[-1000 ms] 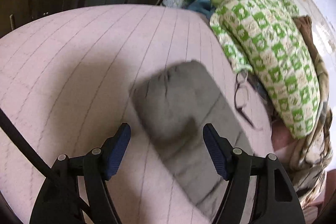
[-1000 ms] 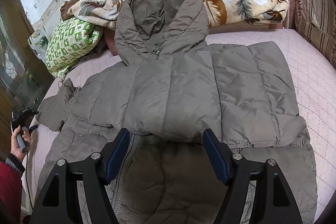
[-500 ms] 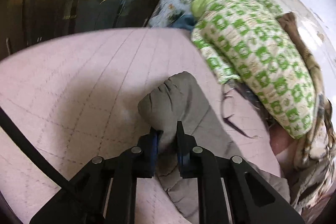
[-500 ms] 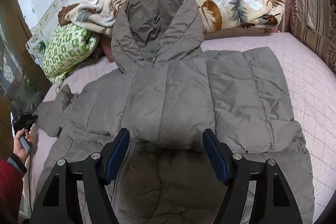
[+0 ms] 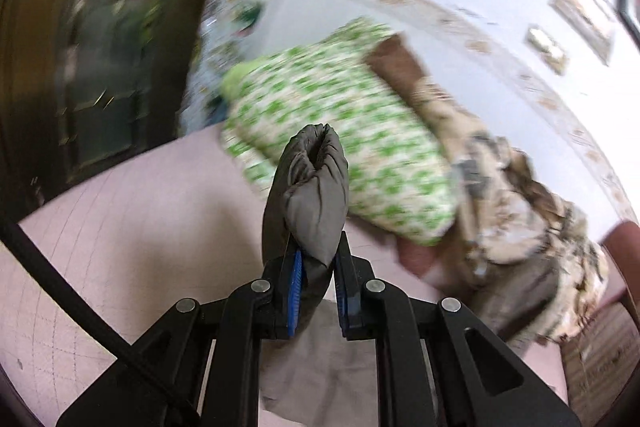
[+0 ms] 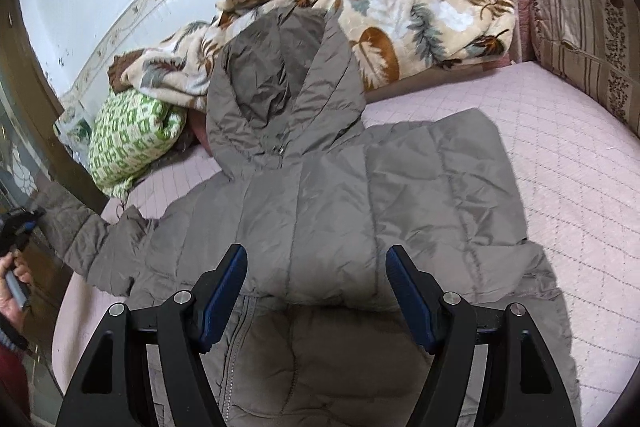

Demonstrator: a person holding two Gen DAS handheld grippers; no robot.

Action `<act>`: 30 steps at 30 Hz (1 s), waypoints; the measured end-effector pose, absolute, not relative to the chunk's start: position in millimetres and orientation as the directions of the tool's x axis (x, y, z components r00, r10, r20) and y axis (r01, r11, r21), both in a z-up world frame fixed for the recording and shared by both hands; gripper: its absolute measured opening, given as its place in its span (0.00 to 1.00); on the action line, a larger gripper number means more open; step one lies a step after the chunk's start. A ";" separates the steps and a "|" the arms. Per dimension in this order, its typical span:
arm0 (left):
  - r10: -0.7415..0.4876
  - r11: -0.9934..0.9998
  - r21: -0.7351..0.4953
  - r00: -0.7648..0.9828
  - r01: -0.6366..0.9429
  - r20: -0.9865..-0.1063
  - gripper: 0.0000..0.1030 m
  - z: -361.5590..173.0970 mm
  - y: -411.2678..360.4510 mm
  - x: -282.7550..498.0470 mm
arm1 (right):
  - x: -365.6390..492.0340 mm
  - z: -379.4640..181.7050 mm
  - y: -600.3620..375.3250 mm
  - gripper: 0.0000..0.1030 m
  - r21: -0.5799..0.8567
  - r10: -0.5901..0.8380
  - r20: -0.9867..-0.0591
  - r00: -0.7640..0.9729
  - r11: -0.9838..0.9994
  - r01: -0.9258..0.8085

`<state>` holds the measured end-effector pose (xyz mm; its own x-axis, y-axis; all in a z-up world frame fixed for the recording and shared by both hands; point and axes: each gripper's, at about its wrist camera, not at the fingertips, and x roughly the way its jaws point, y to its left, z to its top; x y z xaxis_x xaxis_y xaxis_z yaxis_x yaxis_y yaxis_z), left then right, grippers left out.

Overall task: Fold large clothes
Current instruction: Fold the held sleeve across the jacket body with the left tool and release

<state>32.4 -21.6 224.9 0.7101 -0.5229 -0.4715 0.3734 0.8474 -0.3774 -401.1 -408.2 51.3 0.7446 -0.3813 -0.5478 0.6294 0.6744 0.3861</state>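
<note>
A grey-brown hooded puffer jacket (image 6: 360,195) lies spread on the pink quilted bed (image 6: 560,155), hood toward the wall. My left gripper (image 5: 316,263) is shut on the jacket's sleeve cuff (image 5: 316,183), which stands up bunched between the blue pads, lifted off the bed. In the right wrist view that sleeve (image 6: 84,231) stretches up to the left gripper (image 6: 18,223) at the far left edge, held by a hand (image 6: 12,287). My right gripper (image 6: 316,291) hangs open above the jacket's folded front, nothing between its fingers.
A green-and-white patterned pillow (image 6: 128,135) and a leaf-print blanket (image 6: 380,11) are piled along the wall behind the hood. A striped cushion (image 6: 580,19) stands at the right. A dark wooden cabinet (image 5: 80,67) borders the bed's left side.
My left gripper went from open over the flat sleeve to shut on its cuff, then rose sharply with it. The right gripper drifted slightly and stayed open.
</note>
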 end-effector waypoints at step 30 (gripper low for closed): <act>-0.766 0.529 -0.245 0.333 0.813 -0.549 0.13 216.8 -345.2 -251.9 | -509.5 68.2 -464.2 0.74 0.592 -0.414 -0.421 0.807 0.549 0.590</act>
<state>-251.9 -345.2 216.8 0.3333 -0.7663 -0.5493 0.8128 0.5288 -0.2446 -509.5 -464.2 68.2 0.8074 -0.4137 -0.4207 0.5898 0.5487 0.5925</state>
